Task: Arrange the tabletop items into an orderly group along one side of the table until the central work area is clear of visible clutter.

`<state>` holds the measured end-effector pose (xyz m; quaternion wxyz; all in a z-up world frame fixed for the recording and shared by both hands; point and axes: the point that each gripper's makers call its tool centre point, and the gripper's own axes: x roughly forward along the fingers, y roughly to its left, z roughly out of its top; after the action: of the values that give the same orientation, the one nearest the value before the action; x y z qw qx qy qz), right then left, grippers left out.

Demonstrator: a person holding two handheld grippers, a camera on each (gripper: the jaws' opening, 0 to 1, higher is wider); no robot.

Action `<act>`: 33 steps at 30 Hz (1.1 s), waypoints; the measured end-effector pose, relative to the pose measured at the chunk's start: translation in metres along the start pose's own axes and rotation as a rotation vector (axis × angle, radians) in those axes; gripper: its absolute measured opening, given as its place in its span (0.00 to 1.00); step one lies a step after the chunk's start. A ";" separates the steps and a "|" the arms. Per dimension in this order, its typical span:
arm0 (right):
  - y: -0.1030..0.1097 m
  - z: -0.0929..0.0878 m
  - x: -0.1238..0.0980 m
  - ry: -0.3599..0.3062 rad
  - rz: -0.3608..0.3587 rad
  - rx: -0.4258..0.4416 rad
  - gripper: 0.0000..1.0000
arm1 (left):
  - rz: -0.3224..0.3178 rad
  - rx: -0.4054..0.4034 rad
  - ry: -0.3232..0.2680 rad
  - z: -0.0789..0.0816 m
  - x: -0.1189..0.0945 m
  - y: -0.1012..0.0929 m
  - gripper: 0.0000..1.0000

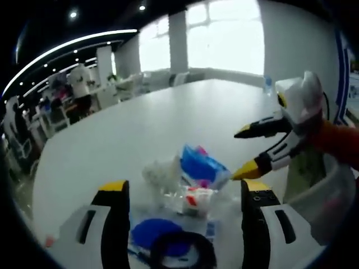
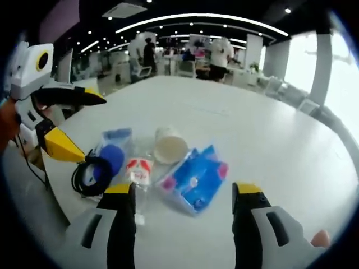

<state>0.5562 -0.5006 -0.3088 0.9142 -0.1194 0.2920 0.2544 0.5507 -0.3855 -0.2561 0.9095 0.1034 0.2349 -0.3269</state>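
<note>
Right gripper (image 2: pixel 182 204) held wide, nothing gripped, poised over blue plastic tissue pack (image 2: pixel 193 179) near white tabletop (image 2: pixel 269 140) edge, likely for pickup. Left gripper (image 1: pixel 182 202) likewise spread above coiled black cable (image 1: pixel 182 252); clutter grouped close together.

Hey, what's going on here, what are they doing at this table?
A person holds a two-jaw gripper in each hand over a white table. Both the left gripper and the right gripper are open and hold nothing. Between them lies a small cluster: a blue tissue pack, a white paper cup on its side, a clear bottle with a red label, a coiled black cable and a blue round thing in a clear wrapper.
</note>
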 end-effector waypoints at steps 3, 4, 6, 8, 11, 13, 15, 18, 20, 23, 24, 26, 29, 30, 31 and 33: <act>0.002 -0.005 0.006 0.016 0.022 0.018 0.65 | -0.013 0.004 0.008 -0.002 0.008 -0.002 0.78; 0.002 -0.006 0.008 0.020 0.025 0.021 0.64 | -0.020 0.009 0.012 -0.003 0.011 -0.003 0.78; 0.002 -0.008 0.010 0.028 0.028 0.022 0.63 | -0.027 0.018 0.021 -0.004 0.016 -0.003 0.78; 0.001 -0.010 0.013 0.035 0.030 0.020 0.62 | -0.032 0.024 0.025 -0.004 0.019 -0.002 0.77; 0.001 -0.009 0.019 0.043 0.046 0.023 0.60 | -0.047 0.049 0.031 -0.001 0.026 0.000 0.77; 0.001 -0.008 0.024 0.045 0.056 0.025 0.58 | -0.052 0.074 0.028 0.004 0.031 0.003 0.77; 0.002 -0.008 0.027 0.046 0.060 0.025 0.57 | -0.059 0.090 0.022 0.008 0.036 0.005 0.76; 0.003 -0.011 0.032 0.055 0.070 0.031 0.53 | -0.079 0.114 0.026 0.013 0.045 0.006 0.76; 0.004 -0.012 0.036 0.057 0.079 0.038 0.50 | -0.096 0.138 0.026 0.015 0.052 0.006 0.75; 0.006 -0.013 0.040 0.061 0.089 0.044 0.48 | -0.120 0.165 0.029 0.019 0.060 0.005 0.75; 0.006 -0.013 0.042 0.063 0.092 0.046 0.48 | -0.128 0.177 0.029 0.021 0.064 0.004 0.75; 0.007 -0.013 0.045 0.060 0.097 0.049 0.45 | -0.136 0.192 0.029 0.023 0.068 0.005 0.74; 0.007 -0.012 0.048 0.058 0.098 0.054 0.42 | -0.149 0.205 0.045 0.023 0.075 0.005 0.73; 0.006 -0.012 0.049 0.057 0.098 0.056 0.41 | -0.152 0.206 0.047 0.023 0.077 0.005 0.73; 0.005 -0.013 0.051 0.057 0.096 0.060 0.41 | -0.154 0.206 0.050 0.023 0.078 0.005 0.73; 0.003 -0.014 0.054 0.059 0.090 0.066 0.40 | -0.160 0.209 0.052 0.023 0.080 0.005 0.73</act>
<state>0.5863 -0.4820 -0.3524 0.8962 -0.0835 0.3322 0.2820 0.6162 -0.4333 -0.2759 0.8585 0.1870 0.2304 -0.4182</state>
